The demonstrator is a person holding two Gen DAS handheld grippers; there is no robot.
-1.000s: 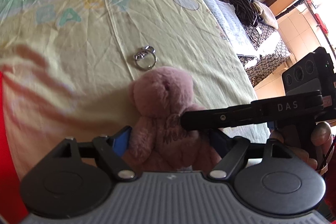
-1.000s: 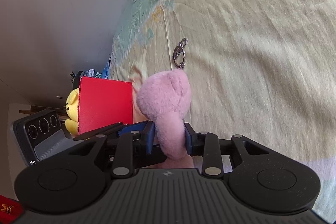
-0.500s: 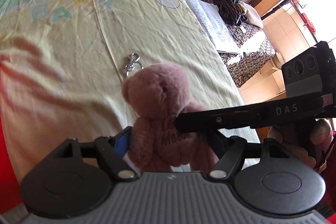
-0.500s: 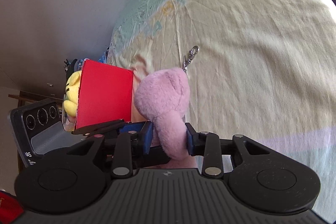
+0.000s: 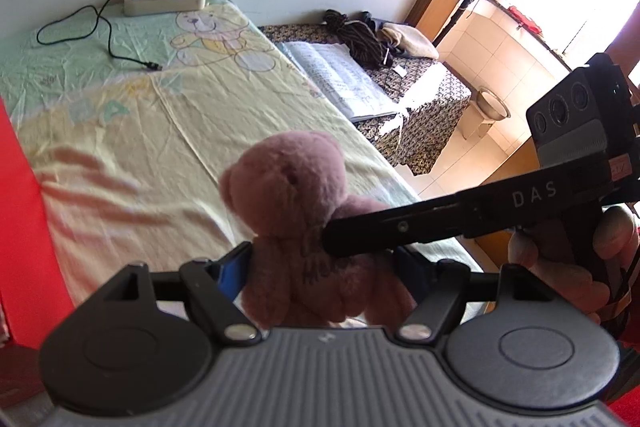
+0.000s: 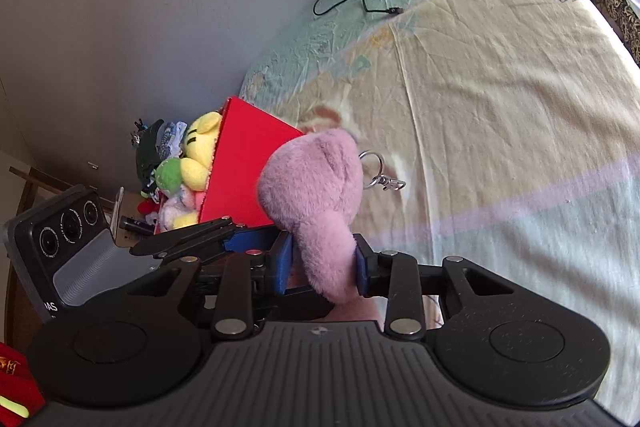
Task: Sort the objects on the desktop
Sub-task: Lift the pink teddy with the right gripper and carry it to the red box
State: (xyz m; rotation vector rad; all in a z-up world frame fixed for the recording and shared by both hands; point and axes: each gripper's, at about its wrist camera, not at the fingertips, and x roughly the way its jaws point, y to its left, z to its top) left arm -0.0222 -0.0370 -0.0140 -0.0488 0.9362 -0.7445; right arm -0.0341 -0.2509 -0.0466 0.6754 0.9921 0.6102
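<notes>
Two tools on one toy: the left tool (image 5: 320, 263) has its blue pads closed against the body of the pink plush bear (image 5: 292, 195), and the right tool (image 6: 322, 263) is pinched shut across the same bear from the side, so the bear hangs clear above the yellow-green sheet (image 5: 132, 131). Key ring (image 6: 378, 173) dangles at the bear's 3 o'clock in the right wrist view. Red box (image 6: 244, 179), with yellow and green plush toys (image 6: 192, 163) inside, sits at 10 o'clock, just beside the bear. Step in hand, by my reading: carry to the box. Next move likely needs one tool to let go, then a swing over the rim before release.
</notes>
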